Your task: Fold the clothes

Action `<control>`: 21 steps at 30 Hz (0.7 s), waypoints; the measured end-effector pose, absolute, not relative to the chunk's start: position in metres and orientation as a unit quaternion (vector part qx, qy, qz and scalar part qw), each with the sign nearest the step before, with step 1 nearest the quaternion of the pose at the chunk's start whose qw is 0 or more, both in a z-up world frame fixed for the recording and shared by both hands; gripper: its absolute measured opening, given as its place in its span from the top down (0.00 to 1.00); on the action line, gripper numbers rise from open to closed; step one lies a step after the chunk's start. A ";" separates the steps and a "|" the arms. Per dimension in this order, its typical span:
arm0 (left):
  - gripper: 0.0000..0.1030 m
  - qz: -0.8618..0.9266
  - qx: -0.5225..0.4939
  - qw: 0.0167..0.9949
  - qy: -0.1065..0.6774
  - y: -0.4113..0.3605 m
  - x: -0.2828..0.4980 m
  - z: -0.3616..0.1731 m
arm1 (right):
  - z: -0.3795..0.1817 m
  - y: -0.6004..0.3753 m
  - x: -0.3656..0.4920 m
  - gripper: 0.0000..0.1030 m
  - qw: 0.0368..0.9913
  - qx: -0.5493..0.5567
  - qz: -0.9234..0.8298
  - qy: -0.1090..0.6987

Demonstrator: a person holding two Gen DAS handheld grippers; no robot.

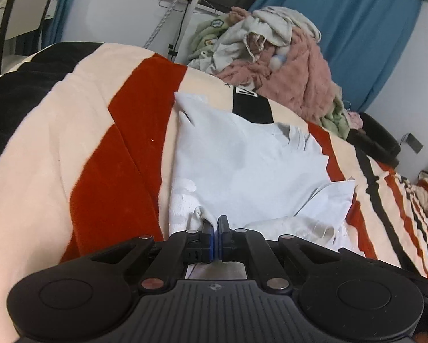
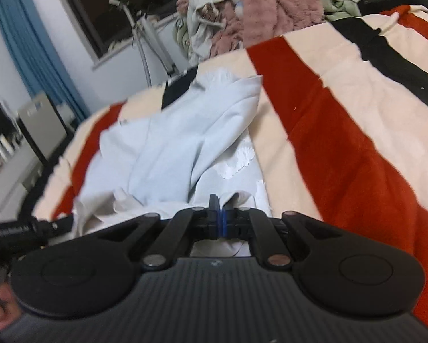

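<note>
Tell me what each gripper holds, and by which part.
Both hold the pale blue garment by its near edge: left gripper and right gripper each pinch a fold of it.

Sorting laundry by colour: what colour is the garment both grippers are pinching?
Pale blue garment, with a white print; clearest in the left wrist view.

Home bedroom: striped bedspread point(image 1: 71, 120), clothes heap point(image 1: 271, 54), curtains point(image 1: 357, 34).

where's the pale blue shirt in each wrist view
Left wrist: pale blue shirt lies centre frame, its near edge pinched in the left gripper.
Right wrist: shirt sits left of centre, its edge pinched in the right gripper.
Shared landmark: pink fluffy laundry pile beyond the bed.
</note>
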State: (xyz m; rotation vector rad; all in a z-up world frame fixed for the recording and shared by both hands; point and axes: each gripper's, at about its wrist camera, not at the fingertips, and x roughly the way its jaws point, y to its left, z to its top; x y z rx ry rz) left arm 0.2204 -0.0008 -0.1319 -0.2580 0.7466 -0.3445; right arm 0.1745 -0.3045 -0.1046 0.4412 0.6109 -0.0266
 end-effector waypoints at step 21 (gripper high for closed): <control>0.08 -0.179 -0.039 0.947 0.263 0.006 0.092 -0.052 | -0.021 -0.285 0.087 0.13 0.970 0.145 -0.007 0.196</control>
